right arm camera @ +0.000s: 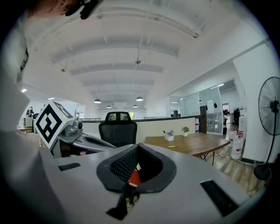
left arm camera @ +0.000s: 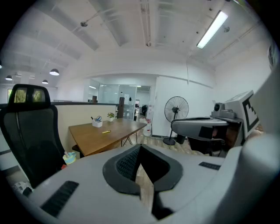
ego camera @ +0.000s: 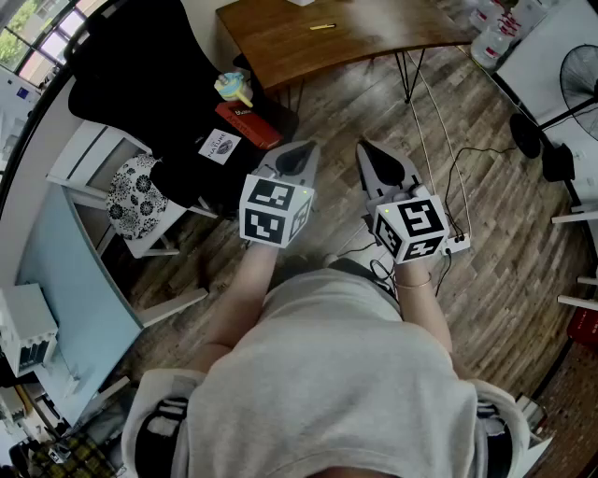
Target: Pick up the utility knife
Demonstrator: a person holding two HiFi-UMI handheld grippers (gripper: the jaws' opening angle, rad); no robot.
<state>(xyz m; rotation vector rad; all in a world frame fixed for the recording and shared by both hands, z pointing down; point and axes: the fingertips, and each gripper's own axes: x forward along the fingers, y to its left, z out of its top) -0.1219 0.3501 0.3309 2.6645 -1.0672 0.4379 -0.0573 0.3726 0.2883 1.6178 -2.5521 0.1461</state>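
Well ahead, the utility knife (ego camera: 322, 26), a small yellow sliver, is seen lying on the wooden table (ego camera: 271, 51), far from both grippers. The left gripper (ego camera: 304, 147) and right gripper (ego camera: 366, 149) are held closed, empty, over the floor. Print on a white label (ego camera: 220, 147) cannot be read.

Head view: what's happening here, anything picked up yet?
Not yet. A person holds a tool in each hand. The left tool and right tool are both shut and empty, held over the floor, short of the wooden table. What looks like the utility knife, small and yellow, lies untouched on that table.
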